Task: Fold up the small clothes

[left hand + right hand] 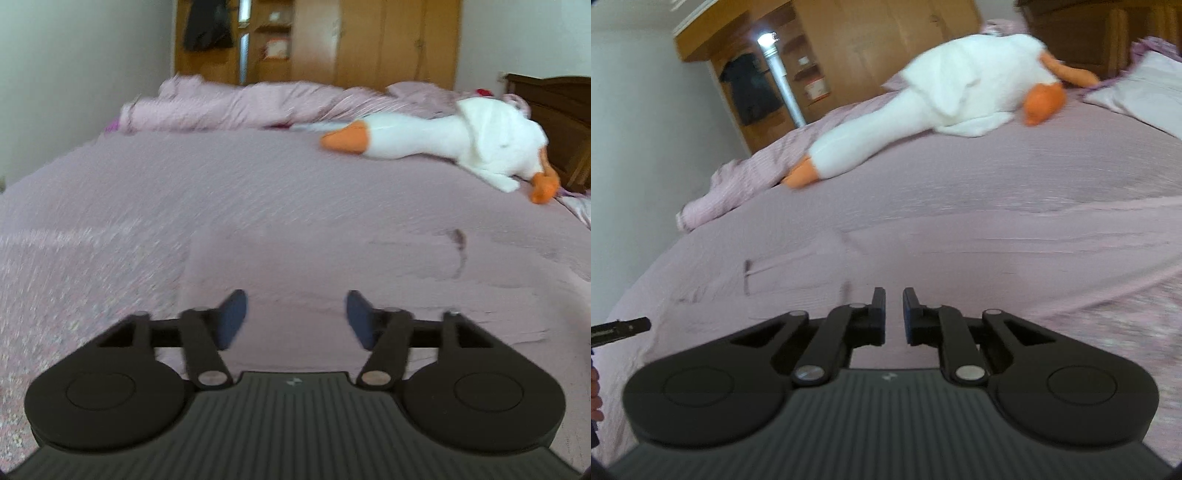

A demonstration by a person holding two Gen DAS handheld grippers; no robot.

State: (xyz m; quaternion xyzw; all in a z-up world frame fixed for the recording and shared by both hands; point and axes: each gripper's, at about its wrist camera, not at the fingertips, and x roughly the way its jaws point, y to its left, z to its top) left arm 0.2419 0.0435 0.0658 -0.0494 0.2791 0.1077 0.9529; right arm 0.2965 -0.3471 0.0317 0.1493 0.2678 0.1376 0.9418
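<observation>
both grippers hover over a pink garment (332,280) spread flat on the bed (110,206): left gripper (295,317) fingers wide apart, right gripper (894,315) fingers narrow with nothing between. farther back, a plush goose (443,136) lies beside a bunched blanket (229,103).

pink cloth (332,280): blurry, same colour as the bed, so its edges are hard to find
toy goose (443,133): smeared soft in both views
dark thing in the cupboard (750,92): too fuzzy to name
black bar (620,326): cut off at the left edge
hand (594,391): only a sliver shows at the left edge
</observation>
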